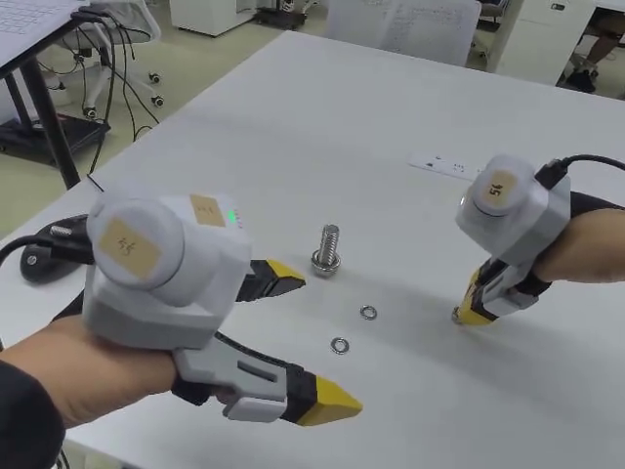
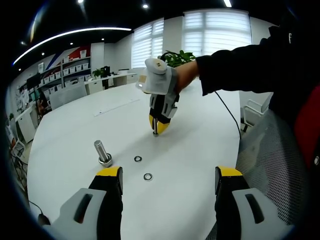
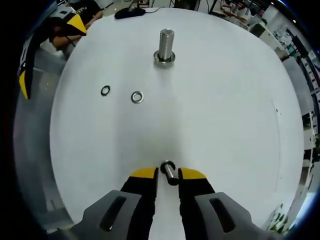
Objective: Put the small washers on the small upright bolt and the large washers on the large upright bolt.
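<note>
**Two bolts upright, two washers loose, right gripper on the small bolt**

Counted on the white table (image 1: 293,127): two bolts, two loose washers, two grippers. The large bolt (image 1: 328,246) stands near the middle with its long axis vertical and its wide end down. Metal rings sit around its foot, though how many is hard to make out. The far washer (image 1: 368,313) and the near washer (image 1: 339,345) lie flat, close together but apart, just in front of that bolt. The small bolt (image 3: 170,172) stands well off to the right of them, also upright.

The left gripper (image 1: 312,337) is held low at the near edge of the table, roughly level, and points across the table toward the two washers. Its jaws are spread wide with nothing between them.

The right gripper (image 1: 469,313) points steeply down, with a dark-sleeved forearm reaching in from the right. Its yellow tips are at the table surface, drawn in to a narrow gap and clamped on the small bolt's shaft. In the right gripper view a dark ring circles that bolt's foot. It may be a washer or the bolt's own head.
</note>
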Motion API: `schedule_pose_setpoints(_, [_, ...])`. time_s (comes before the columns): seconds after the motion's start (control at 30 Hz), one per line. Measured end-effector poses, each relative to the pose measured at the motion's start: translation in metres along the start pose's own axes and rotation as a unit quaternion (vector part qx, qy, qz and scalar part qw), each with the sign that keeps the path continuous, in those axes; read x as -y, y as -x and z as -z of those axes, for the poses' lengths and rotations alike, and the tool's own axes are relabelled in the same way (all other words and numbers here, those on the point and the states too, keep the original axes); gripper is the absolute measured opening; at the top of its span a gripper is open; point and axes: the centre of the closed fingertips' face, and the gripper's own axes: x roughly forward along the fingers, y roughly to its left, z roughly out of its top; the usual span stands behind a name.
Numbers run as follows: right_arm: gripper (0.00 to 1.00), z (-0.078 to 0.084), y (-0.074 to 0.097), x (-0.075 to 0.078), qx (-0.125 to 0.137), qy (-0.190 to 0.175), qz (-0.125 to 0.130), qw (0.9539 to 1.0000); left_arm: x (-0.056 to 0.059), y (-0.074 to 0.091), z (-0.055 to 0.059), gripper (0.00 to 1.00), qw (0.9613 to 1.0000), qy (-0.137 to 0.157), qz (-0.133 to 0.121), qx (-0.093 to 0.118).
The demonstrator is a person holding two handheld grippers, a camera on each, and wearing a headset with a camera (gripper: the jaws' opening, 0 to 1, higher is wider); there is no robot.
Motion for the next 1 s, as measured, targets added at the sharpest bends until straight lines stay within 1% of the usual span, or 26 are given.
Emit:
schedule_pose_setpoints(0.27, [0.19, 0.002, 0.005, 0.002, 0.007, -0.006, 0.007, 0.9999, 0.000, 0.001, -0.001, 0.75, 1.0000, 0.000, -0.001, 0.002])
schedule_pose_setpoints(0.57, [0.20, 0.011, 0.012, 0.001, 0.011, -0.018, 0.013, 0.9997, 0.001, 0.000, -0.001, 0.75, 1.0000, -0.002, -0.001, 0.001])
schedule_pose_setpoints(0.83, [0.20, 0.019, 0.017, -0.007, 0.010, -0.023, 0.016, 0.9996, 0.001, 0.000, -0.002, 0.75, 1.0000, -0.003, -0.001, 0.004])
schedule_pose_setpoints(1.0, [0.20, 0.021, 0.018, -0.013, 0.011, -0.023, 0.016, 0.9995, 0.001, 0.000, -0.002, 0.75, 1.0000, -0.003, -0.001, 0.003])
